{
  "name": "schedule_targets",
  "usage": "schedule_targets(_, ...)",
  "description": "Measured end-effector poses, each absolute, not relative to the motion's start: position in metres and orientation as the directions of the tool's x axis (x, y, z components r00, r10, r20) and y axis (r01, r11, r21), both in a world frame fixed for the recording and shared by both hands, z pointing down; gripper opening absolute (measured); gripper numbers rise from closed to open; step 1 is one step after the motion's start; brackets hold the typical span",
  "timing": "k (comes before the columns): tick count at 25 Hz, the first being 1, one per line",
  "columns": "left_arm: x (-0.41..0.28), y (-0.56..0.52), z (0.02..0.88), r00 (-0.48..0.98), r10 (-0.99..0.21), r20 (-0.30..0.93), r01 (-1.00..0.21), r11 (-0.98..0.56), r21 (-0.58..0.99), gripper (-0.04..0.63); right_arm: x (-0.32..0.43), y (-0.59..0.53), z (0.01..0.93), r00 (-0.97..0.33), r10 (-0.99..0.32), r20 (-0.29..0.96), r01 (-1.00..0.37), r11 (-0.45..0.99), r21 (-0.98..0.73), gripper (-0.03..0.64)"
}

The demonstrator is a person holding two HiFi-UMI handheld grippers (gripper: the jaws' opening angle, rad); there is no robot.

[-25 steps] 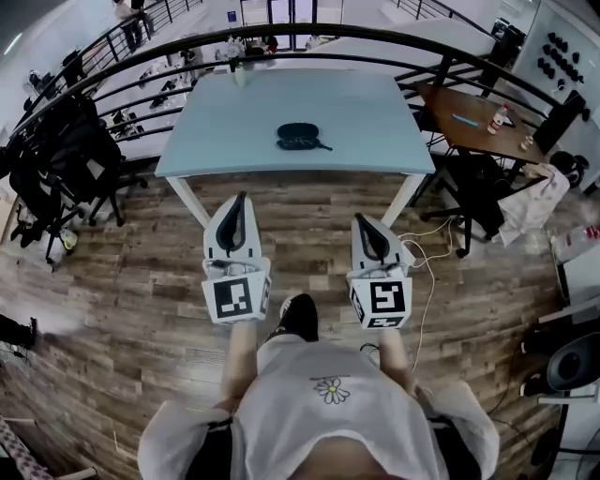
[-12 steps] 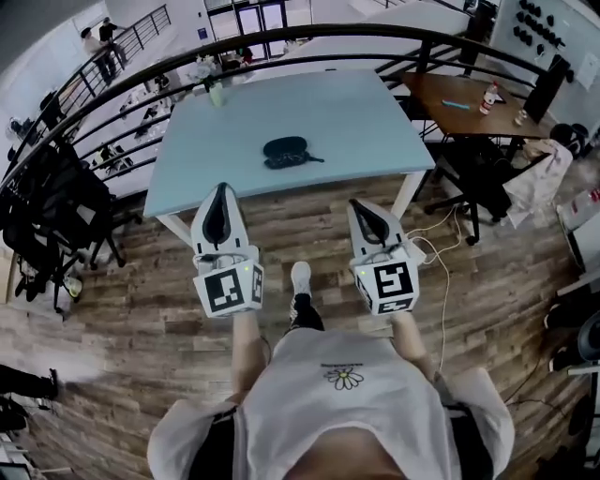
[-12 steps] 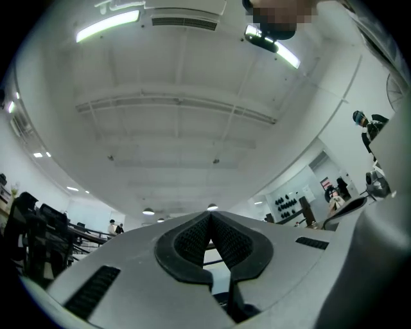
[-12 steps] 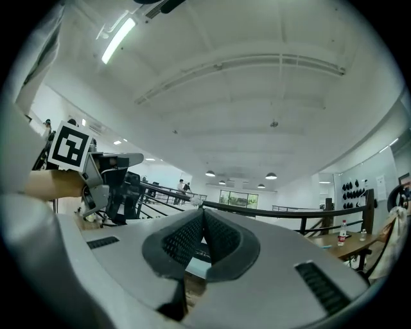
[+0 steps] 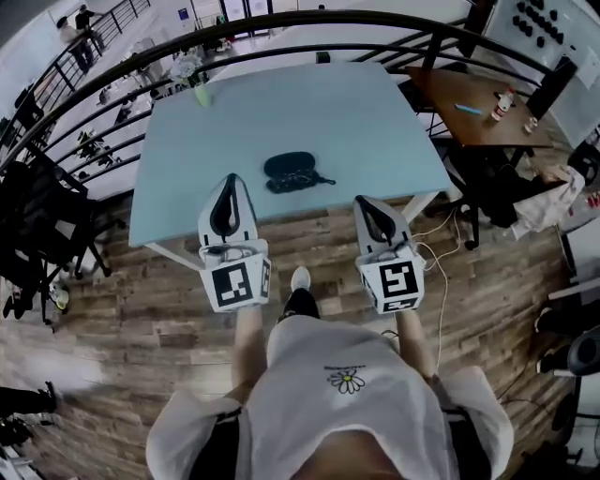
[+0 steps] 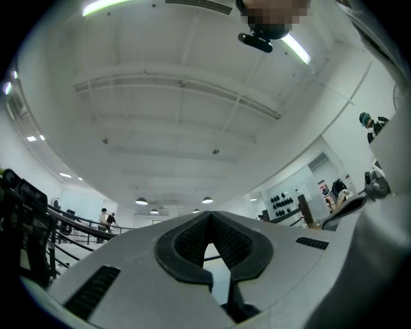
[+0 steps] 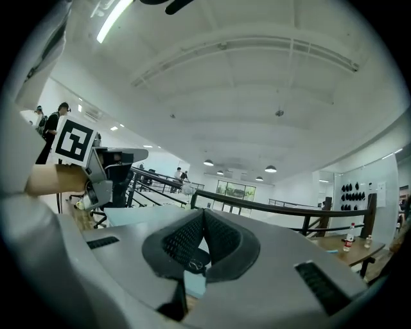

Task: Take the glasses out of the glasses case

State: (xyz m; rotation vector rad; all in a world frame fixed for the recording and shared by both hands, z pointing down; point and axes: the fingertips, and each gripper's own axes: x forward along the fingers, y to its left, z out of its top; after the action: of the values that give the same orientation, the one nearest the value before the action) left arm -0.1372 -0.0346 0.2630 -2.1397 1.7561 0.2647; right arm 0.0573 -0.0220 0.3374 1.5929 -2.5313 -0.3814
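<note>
Glasses case (image 5: 292,171) lies shut and untouched on the pale blue tabletop (image 5: 356,103), near its front edge, with neither pair of jaws on it. The left gripper (image 5: 228,183) has its jaws pressed together at the tips, and the left gripper view shows nothing pinched between the dark ribbed pads (image 6: 186,241). The right gripper (image 5: 364,202) is likewise closed tip to tip and empty. In the right gripper view a dark shape, apparently the case, shows farther off through the hollow below the tips. In the head view the case sits between the two grippers and just beyond their tips, which reach about to the tabletop's front edge. A thin cord (image 5: 324,179) trails from the case's right end. A small green cup (image 5: 201,95) stands at the far left corner. Plank floor (image 5: 131,309) lies below and a black railing (image 5: 281,21) curves behind.
</note>
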Motion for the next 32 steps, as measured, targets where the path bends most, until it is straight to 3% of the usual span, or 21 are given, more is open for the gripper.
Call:
schedule_targets(5, -0.153, -0.127, 0.261, 0.234, -0.904, -0.359, -0.972, -0.208, -0.108, 0.015, 0.021, -0.121, 0.324, -0.448, -0.892, -0.05, -0.858, 0.414, 0.304, 0.008)
schedule_targets(12, -0.167, -0.239, 0.258, 0.291, -0.898, -0.33, -0.957, -0.267, -0.117, 0.017, -0.008, -0.238, 0.301, -0.425, -0.905, -0.021, -0.889, 0.414, 0.195, 0.008)
schedule_targets(17, -0.177, -0.292, 0.277, 0.349, -0.901, -0.258, -0.937, -0.326, -0.127, 0.015, -0.034, -0.293, 0.311, -0.45, -0.893, -0.009, -0.88, 0.441, 0.176, 0.008)
schedule_targets(32, -0.187, -0.334, 0.275, 0.221, -0.936, -0.273, -0.974, -0.195, -0.117, 0.017, -0.027, -0.345, 0.318, -0.475, -0.88, -0.024, -0.857, 0.456, 0.239, 0.008)
